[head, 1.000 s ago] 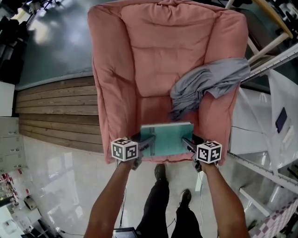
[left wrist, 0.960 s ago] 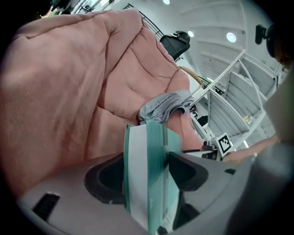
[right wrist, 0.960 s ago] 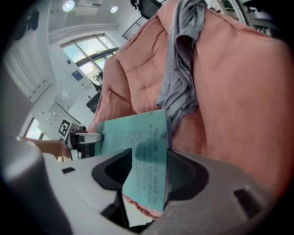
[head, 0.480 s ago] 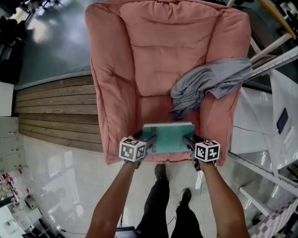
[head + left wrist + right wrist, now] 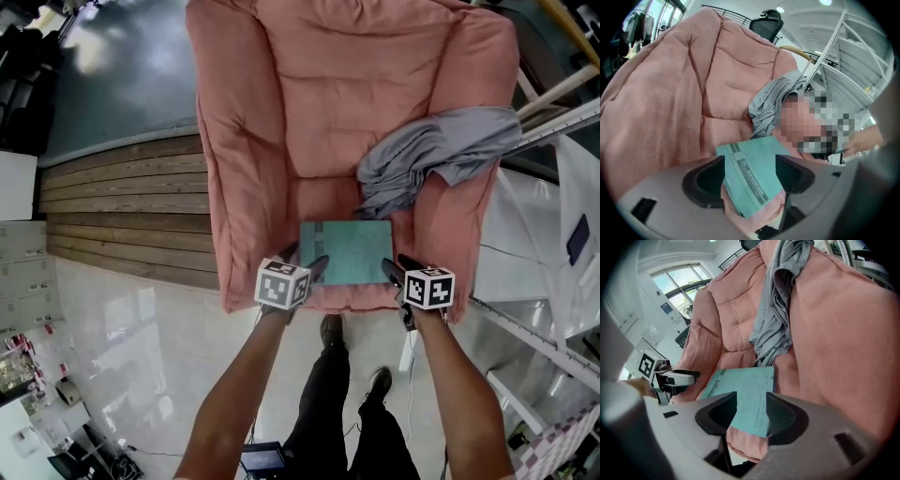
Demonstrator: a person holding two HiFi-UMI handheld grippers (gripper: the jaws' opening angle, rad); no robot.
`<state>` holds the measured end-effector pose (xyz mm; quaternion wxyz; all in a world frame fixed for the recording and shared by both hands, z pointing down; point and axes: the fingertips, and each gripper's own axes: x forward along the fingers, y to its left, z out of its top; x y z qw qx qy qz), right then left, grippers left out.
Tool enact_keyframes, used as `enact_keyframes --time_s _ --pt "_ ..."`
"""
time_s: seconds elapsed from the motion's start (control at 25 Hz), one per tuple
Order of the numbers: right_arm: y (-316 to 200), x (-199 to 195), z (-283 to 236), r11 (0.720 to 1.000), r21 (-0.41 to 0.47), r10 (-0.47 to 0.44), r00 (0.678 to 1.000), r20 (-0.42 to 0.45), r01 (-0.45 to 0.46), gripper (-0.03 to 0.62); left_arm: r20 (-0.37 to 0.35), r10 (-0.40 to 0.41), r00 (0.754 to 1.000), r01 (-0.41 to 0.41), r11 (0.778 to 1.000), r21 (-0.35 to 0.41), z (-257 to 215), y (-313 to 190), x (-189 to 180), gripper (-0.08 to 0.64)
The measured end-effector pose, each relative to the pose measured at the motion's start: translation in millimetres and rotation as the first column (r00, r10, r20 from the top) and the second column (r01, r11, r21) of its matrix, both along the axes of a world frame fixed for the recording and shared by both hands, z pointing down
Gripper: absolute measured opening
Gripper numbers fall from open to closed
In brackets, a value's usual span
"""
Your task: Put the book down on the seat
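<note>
A teal book (image 5: 345, 251) lies flat on the front of the seat (image 5: 323, 199) of a pink armchair (image 5: 328, 103). My left gripper (image 5: 307, 260) is at the book's near left corner. Its jaws are opening wide, and the book (image 5: 750, 176) shows between them without touching the pads. My right gripper (image 5: 397, 267) is at the near right corner. Its jaws are closing, and the book's corner (image 5: 747, 392) lies between them, flat on the cushion and not pinched. The left gripper (image 5: 670, 376) also shows in the right gripper view.
A grey garment (image 5: 431, 155) drapes over the chair's right arm down to the seat, just behind the book. Wooden boards (image 5: 122, 206) and glossy tiles (image 5: 141, 347) lie left of the chair. A metal rack (image 5: 548, 323) stands to the right. The person's shoes (image 5: 330, 330) are below the seat's front edge.
The book has gone from being held at the seat's front edge to lying on the cushion. The left gripper's jaws have spread and let go, and both grippers have drawn slightly back.
</note>
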<state>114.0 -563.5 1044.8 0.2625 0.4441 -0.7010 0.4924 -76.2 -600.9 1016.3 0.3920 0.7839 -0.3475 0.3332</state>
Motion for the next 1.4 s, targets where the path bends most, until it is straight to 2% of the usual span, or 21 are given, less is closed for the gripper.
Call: enact_keyframes --time_s 0.44,0.68,0.84,0.96,1.04,1.2,1.4 --pt "-16 9 -50 0.997 0.06 -0.042 0.996 -0.084 0.047 0.187 -0.006 -0.034 0.999 0.034 0.996 0.081 -56 -13 -15 0.313" --pt "-17 17 -96 0.992 0.113 -0.042 0.996 -0.076 0.051 0.175 -0.035 -0.058 0.998 0.062 0.988 0.141 -107 -13 -18 0.311" --pt "-10 14 -145 0.984 0.165 -0.051 0.997 -0.051 0.059 0.109 -0.083 -0.069 0.994 0.084 0.978 0.193 -159 -8 -15 0.311" --pt "-1 6 -190 0.976 0.208 -0.062 0.997 -0.038 0.069 0.037 -0.122 -0.037 0.992 0.066 0.968 0.241 -208 2 -13 0.31" --pt "4 3 -221 0.968 0.239 -0.067 0.997 -0.025 0.071 -0.006 -0.144 -0.013 0.99 0.053 0.959 0.279 -242 9 -10 0.307" --pt "18 -1 -285 0.951 0.301 -0.074 0.997 0.023 0.064 -0.006 -0.19 0.023 0.981 0.048 0.931 0.361 -315 24 -3 0.235" --pt "27 -10 -362 0.909 0.411 -0.11 0.991 0.07 0.072 -0.006 -0.249 0.066 0.966 0.066 0.872 0.486 -403 35 3 0.155"
